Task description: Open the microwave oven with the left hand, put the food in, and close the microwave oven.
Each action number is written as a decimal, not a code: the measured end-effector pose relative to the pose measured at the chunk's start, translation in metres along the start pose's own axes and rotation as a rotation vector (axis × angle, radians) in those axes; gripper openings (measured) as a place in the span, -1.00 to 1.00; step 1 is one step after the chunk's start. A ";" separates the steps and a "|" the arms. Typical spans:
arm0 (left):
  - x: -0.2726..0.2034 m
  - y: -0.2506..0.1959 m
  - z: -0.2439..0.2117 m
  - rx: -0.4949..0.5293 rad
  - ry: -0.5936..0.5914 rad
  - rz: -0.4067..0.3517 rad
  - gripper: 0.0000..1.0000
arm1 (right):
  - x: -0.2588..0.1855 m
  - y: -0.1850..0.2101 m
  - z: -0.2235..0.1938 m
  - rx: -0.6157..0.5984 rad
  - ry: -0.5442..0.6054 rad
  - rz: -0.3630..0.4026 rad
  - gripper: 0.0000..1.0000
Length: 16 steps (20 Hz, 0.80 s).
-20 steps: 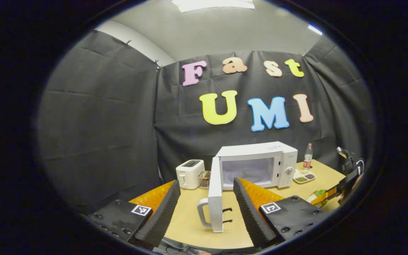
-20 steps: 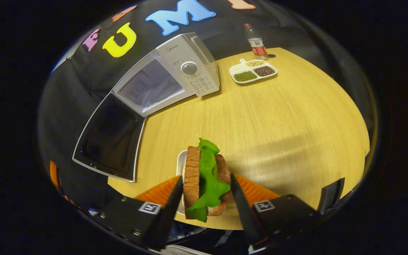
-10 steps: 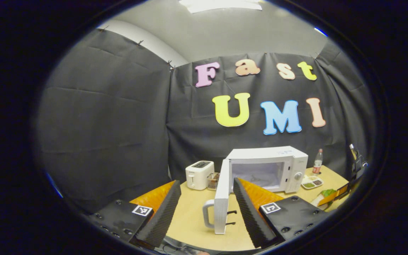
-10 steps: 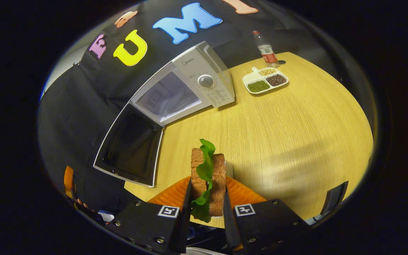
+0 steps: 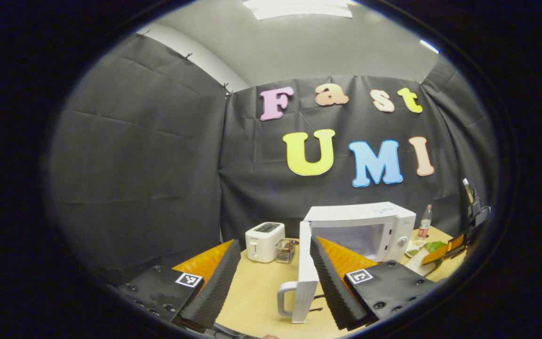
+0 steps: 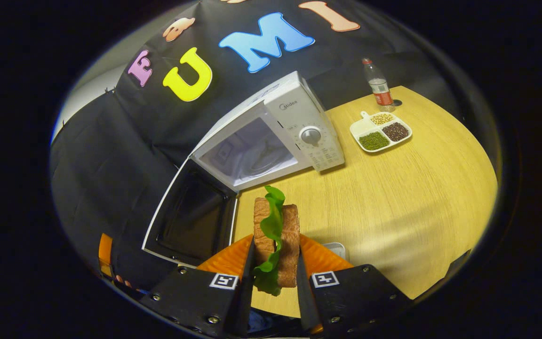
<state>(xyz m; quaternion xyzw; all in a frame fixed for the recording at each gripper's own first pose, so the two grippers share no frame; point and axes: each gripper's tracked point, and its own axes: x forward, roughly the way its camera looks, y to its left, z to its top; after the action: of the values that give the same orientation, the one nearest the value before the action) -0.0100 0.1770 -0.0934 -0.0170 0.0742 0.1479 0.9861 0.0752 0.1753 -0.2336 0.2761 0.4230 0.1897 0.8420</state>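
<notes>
Currently, items catalogued left to right across the table (image 6: 393, 197).

Item 1, toaster (image 5: 264, 241): stands upright at the far left near the cloth wall, with a small wire basket (image 5: 285, 250) just beside it. Both sit clear of the door's swing, so I judge them no obstacle.

Item 2, microwave oven (image 6: 294, 132): door (image 6: 191, 221) swung wide on its left hinge, cavity (image 6: 247, 157) exposed and facing the table's open middle. In the left gripper view the door's edge and white handle (image 5: 286, 297) lie between my spread fingers, untouched.

Item 3, left gripper (image 5: 274, 282): spread wide, holding nothing, held back from the door so the mouth is free for loading and the handle is within reach for closing, by my reading.

Item 4, sandwich (image 6: 275, 235): the food, bread with green lettuce, pinched upright in the right gripper (image 6: 274, 278), raised over the table short of the cavity. The right gripper is pressed on both bread faces.

Item 5, small white dish (image 6: 336, 248): on the table just beside the right gripper.

Item 6, divided tray (image 6: 380, 132) and bottle (image 6: 378, 85): far right, well apart from the oven.

Clearance: bare table lies between sandwich and cavity; the door's inner edge bounds the path on the left.
</notes>
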 end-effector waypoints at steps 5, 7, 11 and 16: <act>0.032 0.042 -0.013 -0.012 0.021 0.012 0.90 | 0.039 0.040 0.025 0.045 -0.097 0.017 -0.16; 0.043 0.057 -0.014 -0.016 0.023 0.017 0.90 | 0.054 0.051 0.033 0.059 -0.125 0.012 -0.16; 0.062 0.082 -0.025 -0.024 0.039 0.019 0.90 | 0.087 0.064 0.046 0.077 -0.186 -0.015 -0.16; 0.086 0.105 -0.039 -0.044 0.054 0.002 0.97 | 0.125 0.079 0.063 0.129 -0.273 -0.027 -0.16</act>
<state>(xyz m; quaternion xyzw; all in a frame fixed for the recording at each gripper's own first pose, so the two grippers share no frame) 0.0345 0.3003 -0.1464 -0.0428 0.0976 0.1501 0.9829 0.1916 0.2863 -0.2296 0.3470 0.3194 0.1114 0.8747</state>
